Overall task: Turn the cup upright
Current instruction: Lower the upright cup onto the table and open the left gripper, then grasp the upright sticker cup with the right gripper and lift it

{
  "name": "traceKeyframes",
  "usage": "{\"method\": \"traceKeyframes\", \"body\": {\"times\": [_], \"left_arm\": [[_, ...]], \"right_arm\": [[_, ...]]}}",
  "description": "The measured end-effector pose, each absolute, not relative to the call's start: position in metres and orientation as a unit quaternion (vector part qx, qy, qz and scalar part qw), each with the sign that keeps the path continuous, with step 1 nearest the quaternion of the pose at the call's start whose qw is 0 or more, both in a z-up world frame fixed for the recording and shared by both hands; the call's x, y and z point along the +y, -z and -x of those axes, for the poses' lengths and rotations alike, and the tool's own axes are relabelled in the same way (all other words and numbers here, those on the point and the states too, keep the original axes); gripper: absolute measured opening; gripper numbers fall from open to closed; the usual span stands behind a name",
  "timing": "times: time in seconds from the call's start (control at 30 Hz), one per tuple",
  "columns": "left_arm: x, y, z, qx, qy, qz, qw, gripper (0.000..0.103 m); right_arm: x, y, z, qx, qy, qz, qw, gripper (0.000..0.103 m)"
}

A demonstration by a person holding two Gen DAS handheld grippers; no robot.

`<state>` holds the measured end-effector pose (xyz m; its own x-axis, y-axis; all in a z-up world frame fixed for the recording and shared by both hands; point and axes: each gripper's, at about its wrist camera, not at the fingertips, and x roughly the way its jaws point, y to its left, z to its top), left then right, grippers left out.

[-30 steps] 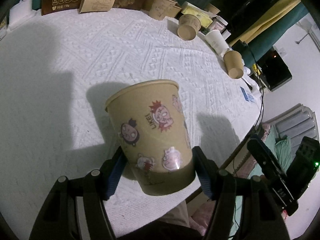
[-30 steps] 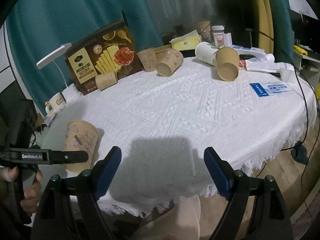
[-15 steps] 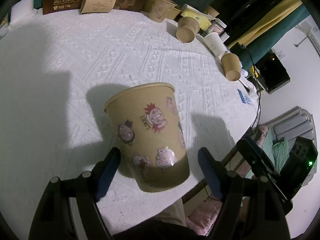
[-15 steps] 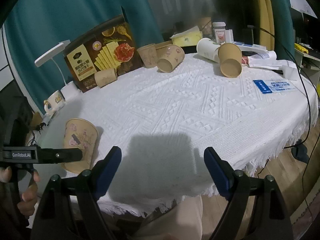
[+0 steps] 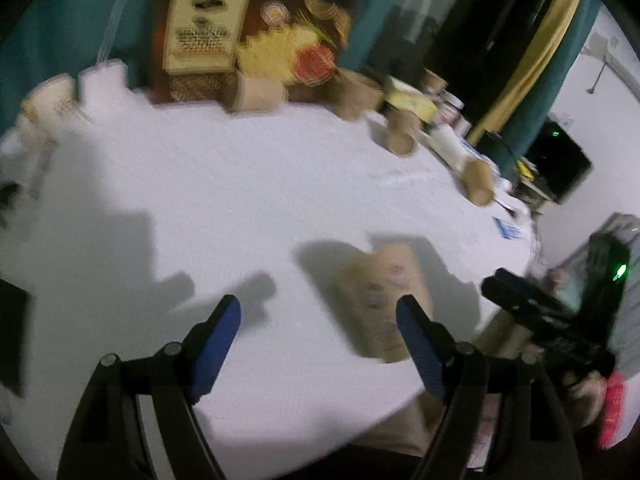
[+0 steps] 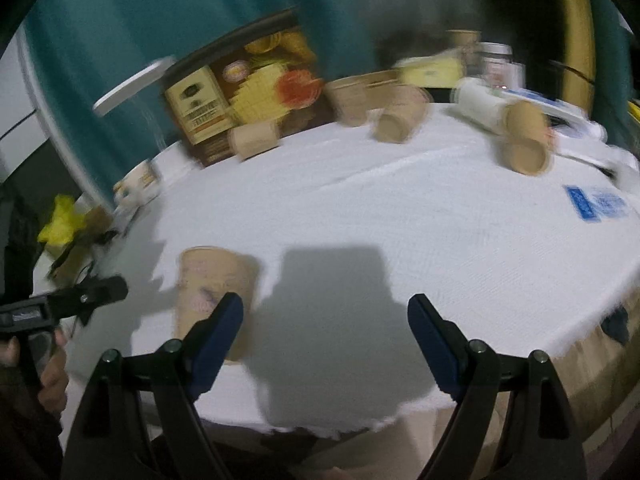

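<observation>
1. Since a second ago the left gripper (image 5: 318,330) has let go of the tan paper cup with cartoon stickers (image 5: 382,300) and pulled back off it. Its jaws opened in that time and now stand apart with nothing between them; the cup sits just past the right blue pad.
2. That cup is standing upright, mouth up, on the white textured tablecloth (image 5: 260,200) near the table's front edge. In the right wrist view it shows at lower left (image 6: 214,292), partly behind the right gripper's left finger.
3. Going left to right along the back in the right wrist view: one white mug (image 6: 138,188) at the far left edge, one white desk lamp (image 6: 132,86), then one big brown snack box (image 6: 244,96) leaning against the teal curtain (image 6: 120,20).
4. Other paper cups, all pretty blurry: one small tan one on its side in front of the box (image 6: 254,140), one tan one standing right of the box (image 6: 350,98), one lying mouth toward the camera (image 6: 400,118), one white one on its side (image 6: 478,106) and one brown one (image 6: 524,144) lying beside it. That's five I can count there; one more may stand further back, can't tell.
5. One blue-and-white card (image 6: 596,202) lies flat at the far right.
6. The right gripper (image 6: 326,334) hangs over the front edge, jaws wide apart, nothing in them.
</observation>
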<state>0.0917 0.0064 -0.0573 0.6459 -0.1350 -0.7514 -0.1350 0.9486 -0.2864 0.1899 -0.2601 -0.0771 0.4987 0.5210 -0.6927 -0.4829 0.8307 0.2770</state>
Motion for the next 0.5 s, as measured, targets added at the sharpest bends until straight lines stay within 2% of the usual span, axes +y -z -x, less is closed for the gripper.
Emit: {"method": "traceKeyframes", "body": {"times": [0.27,0.5], "left_arm": [[0.050,0.059,-0.055,0.377,-0.069,0.103,0.918,0.080],[0.079,0.073,-0.039,0.373,-0.056,0.143,0.915,0.080]], "right_arm": [[-0.170,0.069,-0.210,0.484,-0.363,0.073,0.793,0.083],[-0.125,0.095,-0.224,0.566,-0.369,0.101,0.730,0.083]]}}
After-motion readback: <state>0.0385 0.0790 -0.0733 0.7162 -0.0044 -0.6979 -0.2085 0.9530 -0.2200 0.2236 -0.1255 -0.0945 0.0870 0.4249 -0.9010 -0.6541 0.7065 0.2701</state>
